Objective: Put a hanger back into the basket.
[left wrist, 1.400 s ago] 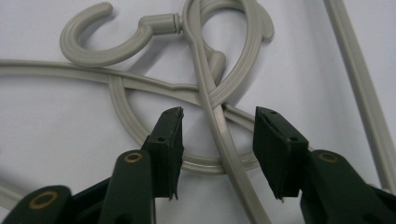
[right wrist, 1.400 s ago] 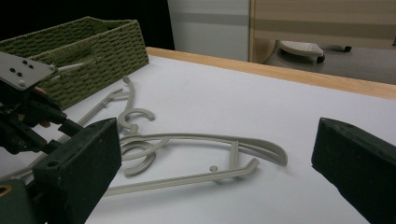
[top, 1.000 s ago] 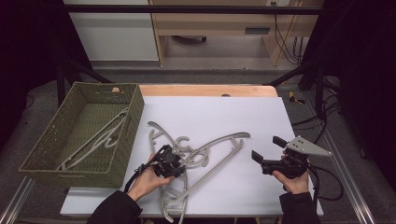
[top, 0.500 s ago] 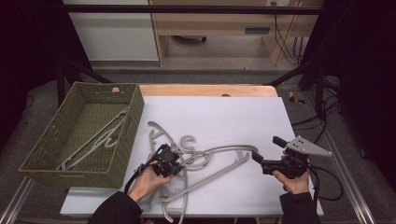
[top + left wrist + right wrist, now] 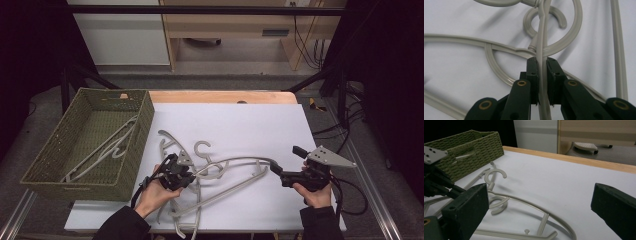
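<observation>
Several pale grey plastic hangers lie tangled on the white sheet (image 5: 240, 125). My left gripper (image 5: 186, 165) is at the pile's left side. In the left gripper view my left gripper (image 5: 542, 62) is shut on a thin arm of one hanger (image 5: 541, 37), which runs straight up between the pads. That hanger's long curved arm (image 5: 235, 161) reaches right towards my right gripper (image 5: 286, 159). My right gripper (image 5: 540, 192) is open, level with the table and just short of the hanger's end (image 5: 549, 220). Nothing sits between its jaws.
A green woven basket (image 5: 50, 165) stands at the table's left edge with one hanger (image 5: 107, 147) lying in it. The table's wooden far edge (image 5: 225, 96) runs behind the sheet. Black frame bars and cables stand at the right.
The left gripper's jaws have closed on the hanger arm. The long hanger's right end has swung nearer the front edge, towards the right gripper. The right hand has kept still.
</observation>
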`<state>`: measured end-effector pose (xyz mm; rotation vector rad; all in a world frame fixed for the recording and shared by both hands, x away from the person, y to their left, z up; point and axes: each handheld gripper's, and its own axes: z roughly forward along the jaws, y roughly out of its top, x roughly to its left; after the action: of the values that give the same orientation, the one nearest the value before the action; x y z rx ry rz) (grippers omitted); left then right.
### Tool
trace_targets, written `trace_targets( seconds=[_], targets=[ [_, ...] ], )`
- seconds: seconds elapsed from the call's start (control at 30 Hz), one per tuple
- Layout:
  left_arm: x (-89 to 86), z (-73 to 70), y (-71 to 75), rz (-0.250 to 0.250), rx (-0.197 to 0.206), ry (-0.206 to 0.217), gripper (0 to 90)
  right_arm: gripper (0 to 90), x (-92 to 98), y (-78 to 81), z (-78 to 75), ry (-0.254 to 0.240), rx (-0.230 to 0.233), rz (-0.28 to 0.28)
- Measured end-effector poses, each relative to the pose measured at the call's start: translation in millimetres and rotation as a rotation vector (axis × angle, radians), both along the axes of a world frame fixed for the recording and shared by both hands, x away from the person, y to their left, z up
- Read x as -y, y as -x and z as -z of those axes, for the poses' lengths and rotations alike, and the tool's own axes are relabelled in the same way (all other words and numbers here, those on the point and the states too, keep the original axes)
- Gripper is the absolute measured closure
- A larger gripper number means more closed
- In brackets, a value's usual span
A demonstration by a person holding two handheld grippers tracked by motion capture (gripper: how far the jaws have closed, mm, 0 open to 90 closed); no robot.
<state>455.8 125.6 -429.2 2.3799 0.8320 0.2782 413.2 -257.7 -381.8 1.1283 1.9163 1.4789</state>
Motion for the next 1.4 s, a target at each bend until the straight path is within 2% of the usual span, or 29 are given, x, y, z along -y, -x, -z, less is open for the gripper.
trace_targets(
  seconds=[0.23, 0.4, 0.63, 0.73, 0.97, 1.13, 1.23, 1.4],
  targets=[
    [-9.0, -13.1, 4.2, -0.022, 0.042, 0.045, 81.5, 1.9, 0.0, 0.2, 0.0, -0.001, 0.002, -0.001],
    [-17.6, -23.4, 6.2, -0.035, 0.063, 0.059, 81.5, 1.9, 0.1, 0.4, -0.1, -0.001, 0.001, -0.002],
    [-28.9, -40.0, 11.7, -0.074, 0.121, 0.048, 81.5, 1.9, 0.3, 0.4, 0.0, 0.001, 0.001, -0.001],
    [-33.3, -45.3, 13.2, -0.081, 0.131, 0.075, 81.5, 1.9, 1.2, 0.6, -0.2, 0.000, 0.003, 0.002],
    [-46.5, -62.7, 19.1, -0.100, 0.174, 0.104, 81.5, 1.9, 1.2, 0.6, 0.0, 0.001, 0.001, -0.001],
    [-57.6, -78.3, 22.6, -0.118, 0.219, 0.102, 81.5, 1.9, 1.7, 1.1, -0.5, -0.006, -0.001, 0.001],
    [-68.4, -91.5, 25.4, -0.131, 0.256, 0.089, 81.6, 1.9, 1.9, 1.0, -0.4, -0.007, 0.000, 0.002],
    [-84.7, -111.5, 27.1, -0.149, 0.296, 0.059, 81.6, 1.9, 1.9, 0.6, 0.0, -0.005, -0.001, 0.006]
  ],
)
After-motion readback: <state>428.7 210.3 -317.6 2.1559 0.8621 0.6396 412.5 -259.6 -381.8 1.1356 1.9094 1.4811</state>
